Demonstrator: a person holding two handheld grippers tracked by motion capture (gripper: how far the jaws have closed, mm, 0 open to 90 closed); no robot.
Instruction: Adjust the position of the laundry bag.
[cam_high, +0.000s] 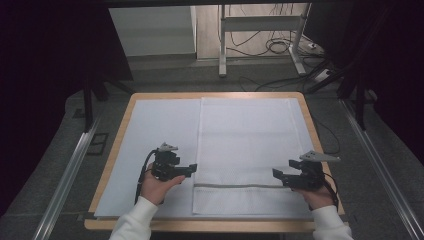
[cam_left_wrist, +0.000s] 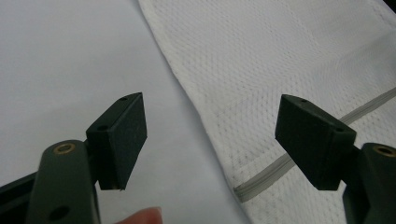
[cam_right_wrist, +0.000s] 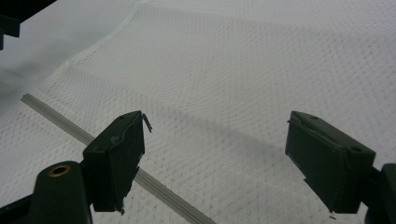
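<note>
Pale sheeting covers the wooden table (cam_high: 116, 145), and a white mesh cloth (cam_high: 250, 145) with a grey stripe (cam_high: 235, 186) lies flat across the centre and right of the frame. At its lower left edge the left gripper (cam_high: 192, 170) hovers with jaws wide; at lower right the right gripper (cam_high: 276, 175) is likewise spread wide above the stripe.

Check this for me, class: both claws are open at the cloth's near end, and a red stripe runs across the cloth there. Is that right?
Not quite. The stripe is grey, not red; the left gripper view shows this best. The rest holds: the left claw and right claw are open at the near end of the cloth.
</note>
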